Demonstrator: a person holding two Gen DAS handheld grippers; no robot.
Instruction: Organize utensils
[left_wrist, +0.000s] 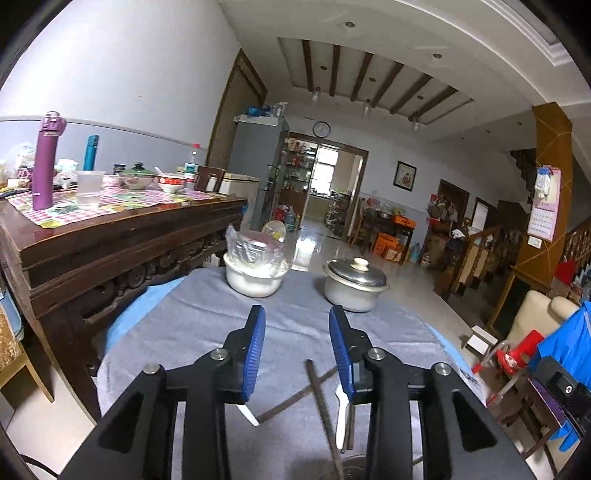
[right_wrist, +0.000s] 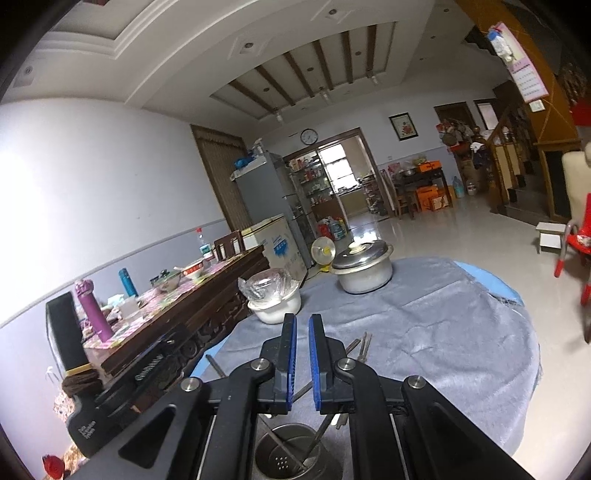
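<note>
A metal utensil holder (right_wrist: 295, 456) stands at the near edge of the round table, at six o'clock in the right wrist view, with dark chopsticks leaning in it. More chopsticks (left_wrist: 321, 398) and a white spoon (left_wrist: 341, 417) lie crossed on the grey cloth (left_wrist: 295, 317) beneath the left gripper (left_wrist: 297, 317), whose blue pads stand partly apart with nothing between them. The right gripper (right_wrist: 303, 325) is all but closed, holding nothing. Farther off, at twelve o'clock, sit a white bowl with plastic wrap (left_wrist: 255, 277) and a lidded steel pot (left_wrist: 354, 284). A dark wooden sideboard (left_wrist: 122, 236) stands at nine o'clock, cluttered with flasks and bowls. Tiled floor lies beyond.
</note>
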